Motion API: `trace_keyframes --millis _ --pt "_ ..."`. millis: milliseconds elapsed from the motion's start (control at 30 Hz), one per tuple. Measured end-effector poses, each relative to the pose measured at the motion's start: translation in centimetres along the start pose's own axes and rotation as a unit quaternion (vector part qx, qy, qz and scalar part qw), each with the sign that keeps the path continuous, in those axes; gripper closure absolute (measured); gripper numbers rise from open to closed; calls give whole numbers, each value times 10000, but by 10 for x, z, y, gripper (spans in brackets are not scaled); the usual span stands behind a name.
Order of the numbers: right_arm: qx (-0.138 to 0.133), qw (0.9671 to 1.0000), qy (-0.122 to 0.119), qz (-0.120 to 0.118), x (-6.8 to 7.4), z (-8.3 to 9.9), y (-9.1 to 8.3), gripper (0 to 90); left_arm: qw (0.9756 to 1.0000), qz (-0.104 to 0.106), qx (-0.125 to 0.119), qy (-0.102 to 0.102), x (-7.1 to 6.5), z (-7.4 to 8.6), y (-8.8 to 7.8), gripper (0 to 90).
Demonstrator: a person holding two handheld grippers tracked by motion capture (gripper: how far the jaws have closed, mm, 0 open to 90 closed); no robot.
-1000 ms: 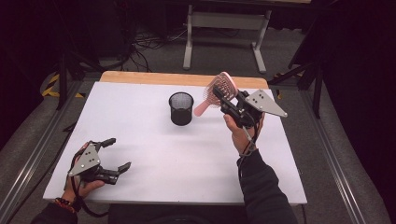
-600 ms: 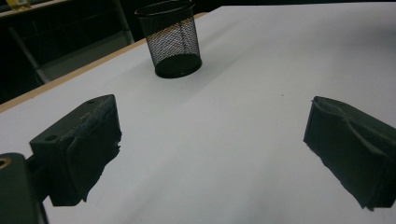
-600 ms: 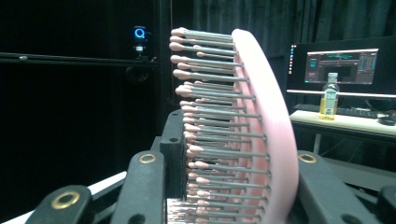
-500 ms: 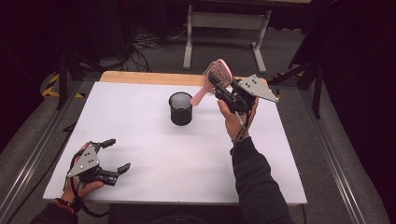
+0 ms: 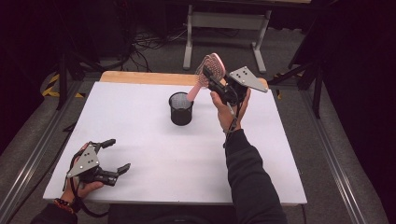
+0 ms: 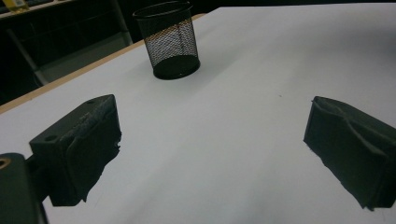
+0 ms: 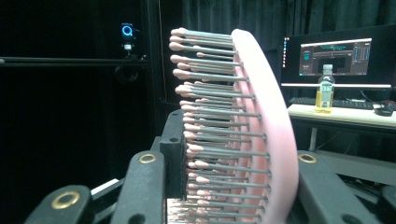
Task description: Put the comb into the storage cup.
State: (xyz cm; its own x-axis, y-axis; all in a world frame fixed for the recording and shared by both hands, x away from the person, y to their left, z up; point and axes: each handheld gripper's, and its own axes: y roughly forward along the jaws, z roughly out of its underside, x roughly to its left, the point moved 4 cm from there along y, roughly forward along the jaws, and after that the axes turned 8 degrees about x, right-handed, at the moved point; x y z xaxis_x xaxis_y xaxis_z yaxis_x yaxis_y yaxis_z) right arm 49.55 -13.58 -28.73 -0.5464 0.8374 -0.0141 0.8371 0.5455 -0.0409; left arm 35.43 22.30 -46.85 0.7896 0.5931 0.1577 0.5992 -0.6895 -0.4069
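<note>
A pink hairbrush [image 5: 212, 65] is held in the air just right of and above a black mesh cup [image 5: 180, 108]. My right gripper [image 5: 213, 80] is shut on the brush head, and the handle slants down-left toward the cup's rim. In the right gripper view the brush [image 7: 264, 116] stands upright between the jaws of that gripper [image 7: 238, 165], bristles facing left. My left gripper [image 5: 117, 155] rests at the table's front left, open and holding nothing. Its view shows the left gripper [image 6: 210, 149] with both pads apart over bare table, and the cup [image 6: 170, 39] farther off.
The white table [image 5: 149, 158] has a wooden strip [image 5: 140, 77] along its far edge. A metal stand [image 5: 224, 21] is on the floor beyond it. The right gripper view shows a desk with a monitor [image 7: 336, 56] and a bottle [image 7: 325, 95].
The right hand has carried the brush leftward and slightly farther back, closer to the cup. The left gripper has stayed where it was.
</note>
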Motion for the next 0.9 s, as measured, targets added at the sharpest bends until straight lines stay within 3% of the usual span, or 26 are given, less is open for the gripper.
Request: trace_keyframes --millis 300,467,900 --pt "41 9999 162 1 -2 6 15 633 10000 31 3 -17 0 0 0 46" --pt "102 9999 82 11 0 11 21 633 10000 23 -2 6 0 0 0 46" --pt "304 9987 404 -28 3 37 41 633 10000 -6 3 3 0 1 -1 47"
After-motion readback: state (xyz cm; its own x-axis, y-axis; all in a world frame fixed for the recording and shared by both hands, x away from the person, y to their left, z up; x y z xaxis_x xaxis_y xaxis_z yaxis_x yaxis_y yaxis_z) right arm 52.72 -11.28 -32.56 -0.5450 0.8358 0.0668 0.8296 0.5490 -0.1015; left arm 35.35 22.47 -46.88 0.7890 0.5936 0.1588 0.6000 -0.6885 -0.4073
